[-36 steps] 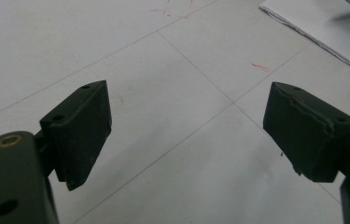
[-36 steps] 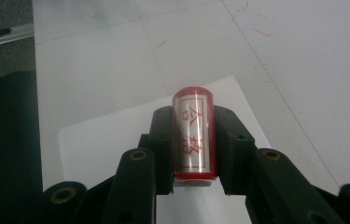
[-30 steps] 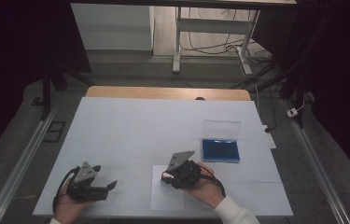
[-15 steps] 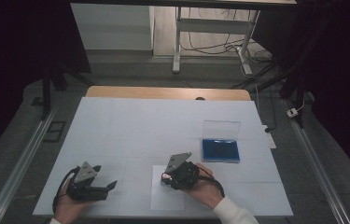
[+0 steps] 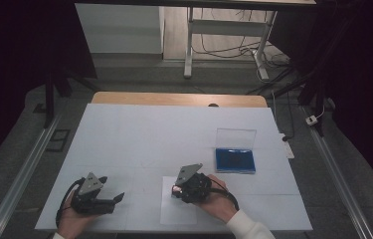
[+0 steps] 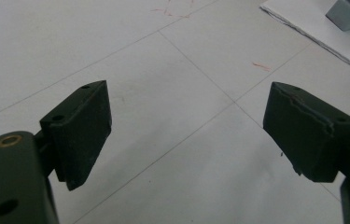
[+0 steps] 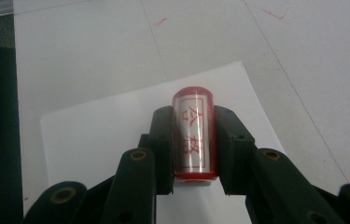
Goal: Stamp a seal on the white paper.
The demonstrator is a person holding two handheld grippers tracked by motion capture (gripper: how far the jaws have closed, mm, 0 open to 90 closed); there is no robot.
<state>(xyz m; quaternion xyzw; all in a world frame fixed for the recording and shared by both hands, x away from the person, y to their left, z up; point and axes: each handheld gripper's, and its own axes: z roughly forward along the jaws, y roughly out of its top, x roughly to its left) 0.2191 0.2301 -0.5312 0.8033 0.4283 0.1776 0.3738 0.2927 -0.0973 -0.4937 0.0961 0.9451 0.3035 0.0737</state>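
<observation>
At the left of the high view, my left gripper [image 5: 96, 195] rests low over the near-left part of the white table [image 5: 139, 134]. Its jaws stand wide apart with nothing between them, only bare table surface beyond, as the left gripper view shows.

Toward the middle, a white sheet of paper [image 5: 171, 211] lies flat at the near edge. My right gripper [image 5: 190, 185] hovers over it, jaws clamped on a clear cylindrical stamp [image 7: 194, 135] with red ends and red characters along its side. In the right gripper view the stamp's long axis runs straight out along the jaws, away from my hand, with the paper directly beneath and beyond it. I judge the coming move turns on tipping that axis down toward the sheet.

Farther right, well apart from both grippers, sits a blue ink pad [image 5: 234, 160] in a case with its clear lid standing open. My right gripper is the nearer one to it.
</observation>
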